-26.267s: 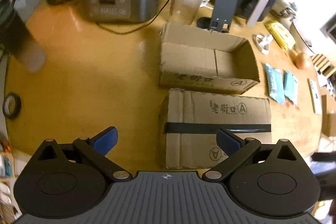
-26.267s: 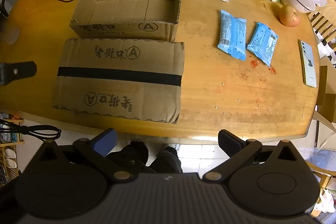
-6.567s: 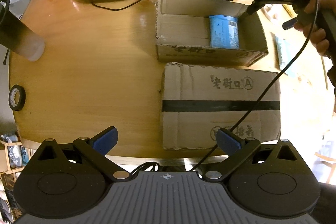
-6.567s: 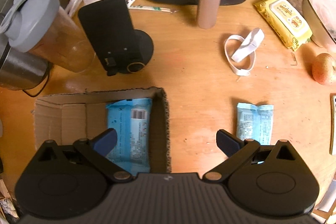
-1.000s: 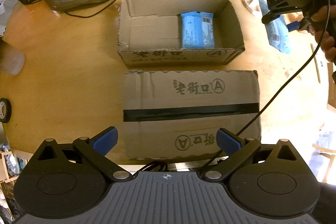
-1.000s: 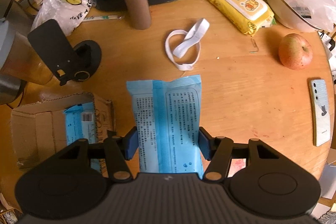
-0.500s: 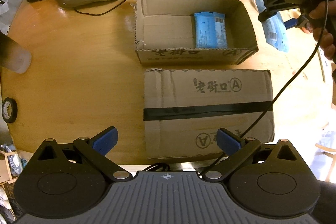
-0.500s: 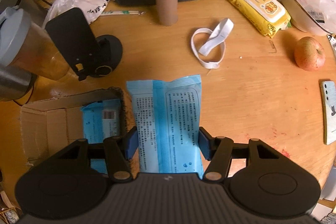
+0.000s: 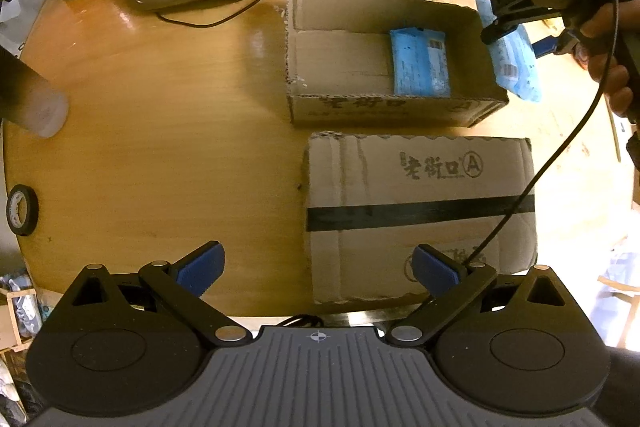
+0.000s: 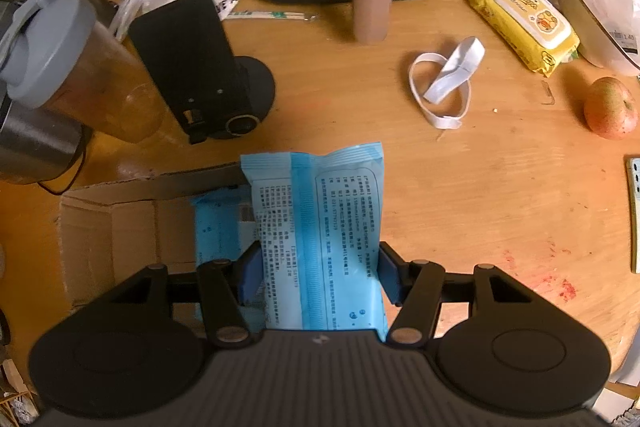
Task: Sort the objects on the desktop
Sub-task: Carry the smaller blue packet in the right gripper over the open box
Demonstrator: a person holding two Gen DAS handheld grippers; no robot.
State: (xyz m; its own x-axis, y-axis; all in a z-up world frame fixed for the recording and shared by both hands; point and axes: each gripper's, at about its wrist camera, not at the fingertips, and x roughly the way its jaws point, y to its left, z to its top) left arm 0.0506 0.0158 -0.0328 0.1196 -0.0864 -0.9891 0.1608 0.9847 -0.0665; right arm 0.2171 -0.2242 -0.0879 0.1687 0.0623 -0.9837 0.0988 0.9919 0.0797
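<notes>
Gripping a blue packet (image 10: 320,247) between the pads of my right gripper (image 10: 318,277), I had it hanging over the right-hand wall of the open cardboard box (image 9: 384,111) near the tabletop's far edge. Another blue pack (image 9: 420,67) lay flat inside, at the box's right end. My left gripper (image 9: 318,263) was spread wide with nothing in it, over the tabletop's near edge by the closed taped box (image 9: 420,211).
</notes>
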